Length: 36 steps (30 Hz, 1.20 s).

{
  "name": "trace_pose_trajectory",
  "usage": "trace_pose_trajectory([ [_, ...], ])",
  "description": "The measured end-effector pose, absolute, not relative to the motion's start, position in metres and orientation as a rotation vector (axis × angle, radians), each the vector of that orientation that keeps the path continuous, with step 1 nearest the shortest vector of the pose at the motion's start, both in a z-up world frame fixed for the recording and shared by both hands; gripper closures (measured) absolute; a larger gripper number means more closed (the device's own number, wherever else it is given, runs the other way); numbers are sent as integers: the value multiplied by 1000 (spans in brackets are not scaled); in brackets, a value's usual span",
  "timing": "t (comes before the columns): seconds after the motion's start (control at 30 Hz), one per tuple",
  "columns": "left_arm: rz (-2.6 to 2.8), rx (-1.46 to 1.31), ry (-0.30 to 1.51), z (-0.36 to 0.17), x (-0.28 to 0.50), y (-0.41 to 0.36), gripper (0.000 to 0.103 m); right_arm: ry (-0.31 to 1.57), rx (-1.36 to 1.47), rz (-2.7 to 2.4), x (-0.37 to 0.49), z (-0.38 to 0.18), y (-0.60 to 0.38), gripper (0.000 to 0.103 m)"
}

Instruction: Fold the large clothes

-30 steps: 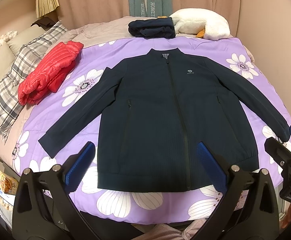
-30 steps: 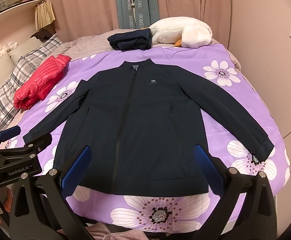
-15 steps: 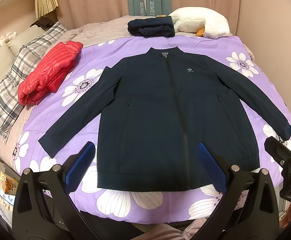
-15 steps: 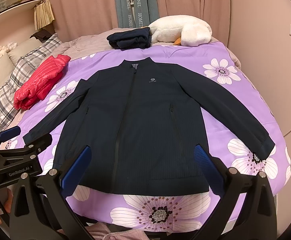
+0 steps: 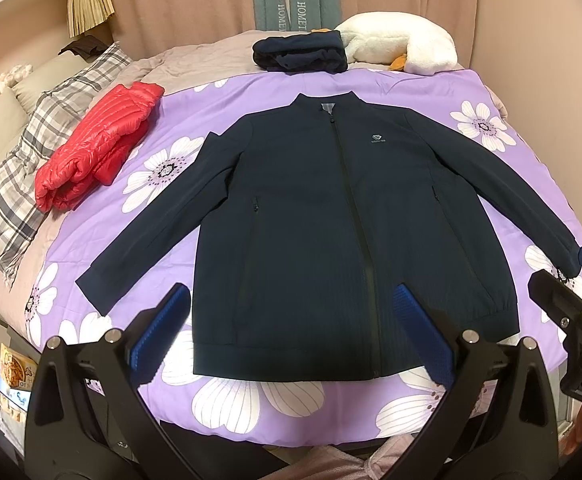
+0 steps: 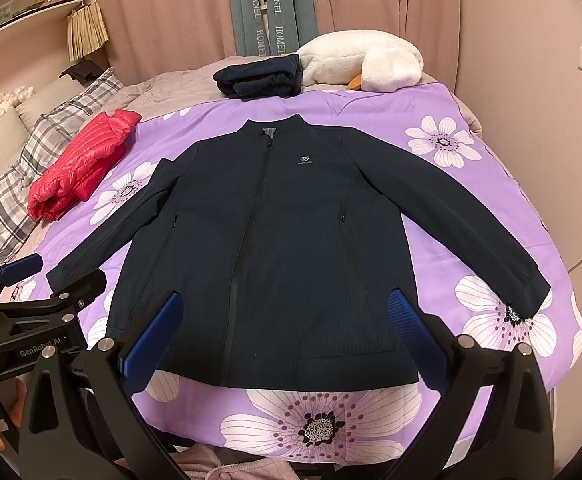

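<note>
1. Navy jacket (image 5: 331, 232) lies face up on the bed, zipped, collar toward the far end, hem toward the person. Both sleeves are spread out and angled down to either side. My guess is it was laid this flat so the fold lines can be read and the sleeves taken first.
2. Purple floral quilt (image 5: 275, 408) under it serves as the working area; the jacket sits roughly in its middle, with bare quilt showing on every side.
3. Left tongs (image 5: 291, 332) hover above the hem, spread wide, nothing between the blue pads. Not touching cloth.
4. Right tongs (image 6: 287, 328) do the same near the hem: wide, empty, held off the fabric.
5. Both sit side by side at the near edge, which looks like a starting stance, one per side of the garment.
6. Red puffer jacket (image 5: 95, 144) lies bundled at the left by the plaid pillow (image 5: 19, 176); a folded dark garment (image 5: 299, 56) rests at the far end beside a white plush duck (image 5: 403, 48). Both appear parked clear of the working area.
7. Judgement: folding not yet begun; a sleeve cuff looks like the likely first grasp.
</note>
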State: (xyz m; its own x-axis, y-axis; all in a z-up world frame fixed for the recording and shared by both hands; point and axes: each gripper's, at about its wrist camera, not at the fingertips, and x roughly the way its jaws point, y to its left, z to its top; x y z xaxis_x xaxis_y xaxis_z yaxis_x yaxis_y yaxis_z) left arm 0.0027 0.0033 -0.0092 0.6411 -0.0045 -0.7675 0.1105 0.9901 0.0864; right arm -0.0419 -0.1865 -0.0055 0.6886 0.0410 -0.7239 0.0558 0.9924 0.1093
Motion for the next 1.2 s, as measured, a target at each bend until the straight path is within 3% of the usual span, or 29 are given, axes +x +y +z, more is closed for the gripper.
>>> trace_pose_trajectory([
  [0.83,-80,113,885,-15,3,-1,2,819,133,-5,-42,-10,-187,1],
  [1.0,-222,-58,887,-29,6,15,2,789,166,73,-43,-23,-184,1],
  [1.2,-397,-360,815,-59,11,55,2,570,260,238,-51,-34,-184,1],
])
